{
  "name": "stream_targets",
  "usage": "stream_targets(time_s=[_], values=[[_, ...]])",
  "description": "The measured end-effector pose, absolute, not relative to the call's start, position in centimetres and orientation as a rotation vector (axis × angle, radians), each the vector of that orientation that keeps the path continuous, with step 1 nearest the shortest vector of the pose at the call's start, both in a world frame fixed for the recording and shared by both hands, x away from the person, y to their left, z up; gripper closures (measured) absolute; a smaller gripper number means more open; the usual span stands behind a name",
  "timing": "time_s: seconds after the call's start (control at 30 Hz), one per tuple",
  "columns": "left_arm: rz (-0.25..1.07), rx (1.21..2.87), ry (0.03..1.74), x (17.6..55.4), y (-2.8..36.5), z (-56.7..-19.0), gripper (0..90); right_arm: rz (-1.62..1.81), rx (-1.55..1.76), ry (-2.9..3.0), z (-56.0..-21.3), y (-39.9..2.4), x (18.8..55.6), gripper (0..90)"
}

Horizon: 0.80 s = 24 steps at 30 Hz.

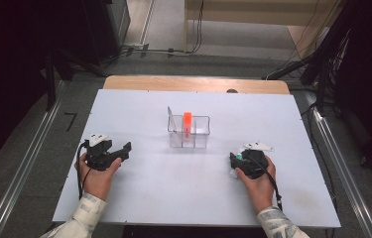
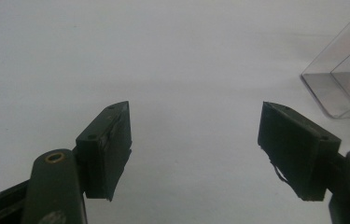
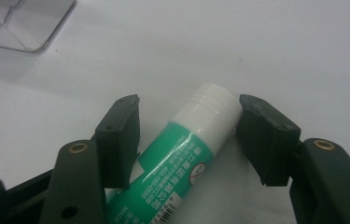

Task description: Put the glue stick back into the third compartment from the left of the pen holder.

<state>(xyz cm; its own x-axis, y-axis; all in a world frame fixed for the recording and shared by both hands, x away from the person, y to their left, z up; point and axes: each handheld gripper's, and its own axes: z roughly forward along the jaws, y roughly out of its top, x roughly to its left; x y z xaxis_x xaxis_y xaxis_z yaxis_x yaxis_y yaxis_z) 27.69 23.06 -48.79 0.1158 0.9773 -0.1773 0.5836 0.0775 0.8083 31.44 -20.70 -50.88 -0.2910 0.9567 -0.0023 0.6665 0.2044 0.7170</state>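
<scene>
Green-and-white glue stick (image 3: 189, 154): lies aslant between my right tongs (image 3: 189, 140), lower centre; cap touches one pad, jaws not yet clamped.
Left tongs (image 2: 193, 149): wide, holding nothing.

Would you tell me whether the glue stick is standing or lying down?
Lying down: the glue stick rests on its side on the table, between the right gripper.

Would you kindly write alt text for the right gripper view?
A green-and-white glue stick with a white ribbed cap lies on the white table between the right gripper's black jaws, which flank it. A clear plastic box's corner shows at top left.
</scene>
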Motion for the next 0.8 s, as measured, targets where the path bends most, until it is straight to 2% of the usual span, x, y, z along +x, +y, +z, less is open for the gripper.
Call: stream_targets(time_s=[0.33,0.8], values=[[0.626,1.602,1.562,27.70,23.04,-48.79,26.1,0.900,1.473,2.067,-50.86,-20.65,31.54,50.3],[0.626,1.601,1.565,27.74,22.98,-48.84,26.2,0.959,1.423,2.127,-50.79,-19.93,31.77,56.4]])
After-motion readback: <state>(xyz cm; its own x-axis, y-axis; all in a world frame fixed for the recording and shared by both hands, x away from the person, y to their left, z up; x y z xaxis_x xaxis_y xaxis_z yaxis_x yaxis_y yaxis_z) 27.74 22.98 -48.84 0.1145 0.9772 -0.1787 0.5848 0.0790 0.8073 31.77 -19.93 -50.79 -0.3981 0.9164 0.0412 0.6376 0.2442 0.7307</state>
